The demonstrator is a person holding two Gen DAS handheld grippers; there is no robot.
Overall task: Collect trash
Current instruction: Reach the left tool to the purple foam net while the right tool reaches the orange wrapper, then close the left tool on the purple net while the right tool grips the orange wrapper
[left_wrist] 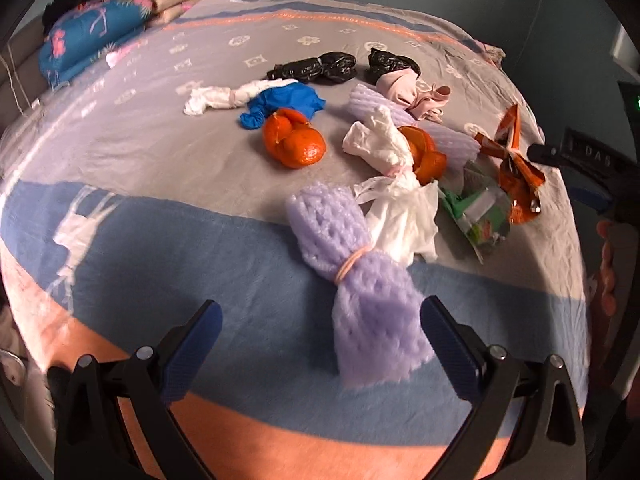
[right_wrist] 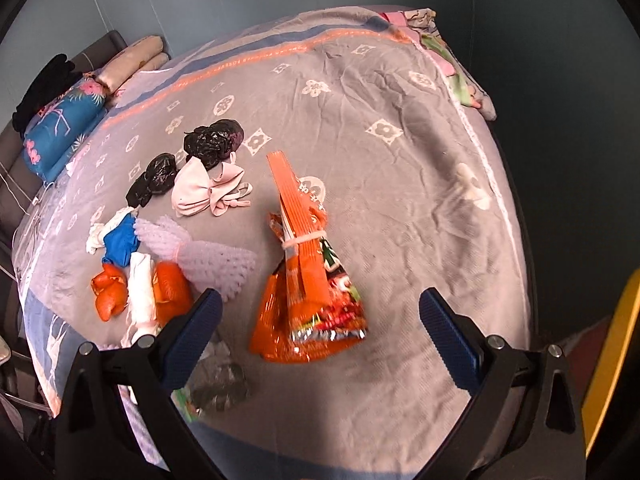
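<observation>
From the left wrist, the left claw [left_wrist: 320, 344] stood wide apart and gripped nothing. Between its fingers, near the front edge of the bed [left_wrist: 120, 140], lay a lilac foam fruit net [left_wrist: 356, 280] cinched at its waist by a pale rubber band [left_wrist: 352, 266]. The net looked feather-light, springy and crushable, so the banded waist seemed the firmest place to pinch. Touching its upper end was a crumpled white plastic bag [left_wrist: 400, 216], thin and probably slippery. Beyond lay orange peel [left_wrist: 294, 142], curled and leathery, a blue bag [left_wrist: 284, 102] and knotted black bags [left_wrist: 316, 66], all soft and shapeless.

From the right wrist, the right claw [right_wrist: 320, 336] was likewise spread and empty. An orange snack wrapper [right_wrist: 308, 292] lay on the grey patterned bedspread between the fingers, folded into a fan and tied with a white band [right_wrist: 302, 240]. Its glossy foil would likely crackle and slide, so the tied neck offered the surest hold. A pink cloth mask [right_wrist: 204, 192] lay well behind it.
</observation>
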